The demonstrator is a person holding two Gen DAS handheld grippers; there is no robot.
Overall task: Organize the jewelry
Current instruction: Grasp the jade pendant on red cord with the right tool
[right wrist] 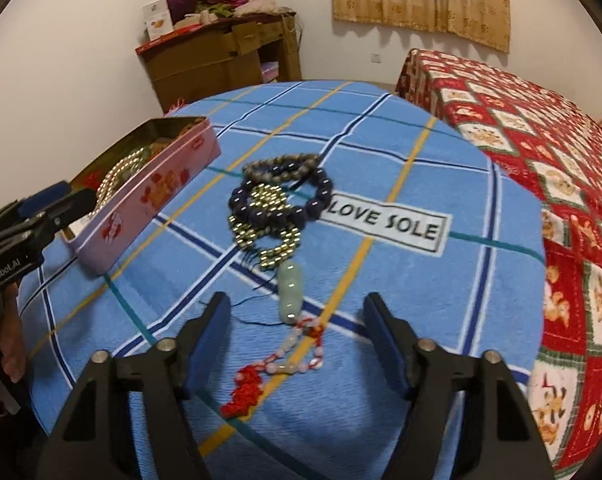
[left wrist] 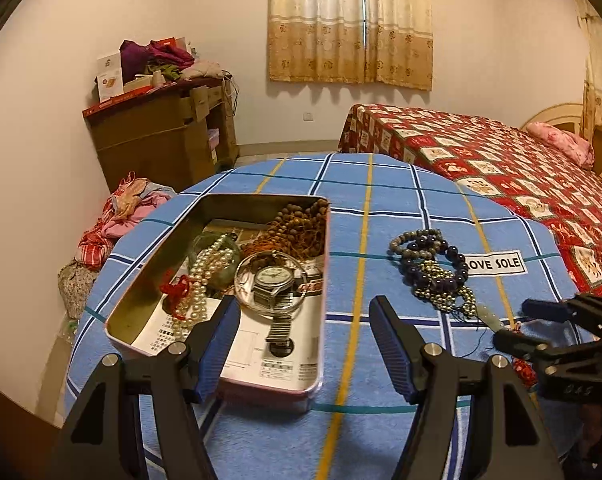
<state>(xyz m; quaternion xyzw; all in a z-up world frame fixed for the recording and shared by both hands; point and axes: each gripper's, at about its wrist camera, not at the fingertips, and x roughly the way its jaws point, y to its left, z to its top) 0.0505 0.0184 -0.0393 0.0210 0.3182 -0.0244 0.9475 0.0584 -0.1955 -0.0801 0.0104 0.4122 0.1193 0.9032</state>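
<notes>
On the blue checked cloth [left wrist: 381,208], both the left gripper [left wrist: 303,316] and right gripper [right wrist: 297,314] are spread, empty. An open tin [left wrist: 313,390] holds a wristwatch [left wrist: 275,280], pearls [left wrist: 205,276] and brown beads [left wrist: 301,228]. Bead bracelets [right wrist: 277,208] and a jade pendant [right wrist: 289,292] lie beside it. Beyond: bed [left wrist: 501,160], curtains [left wrist: 349,20].

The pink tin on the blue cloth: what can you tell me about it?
The tin is a shallow rectangular metal box with rounded corners, pink outside with red and orange prints, dull gold inside. It lies open, without a lid, flat on the checked blue cloth. Inside are a pearl necklace, brown wooden beads, a wristwatch, a clear bangle, a red knotted cord and printed paper.
</notes>
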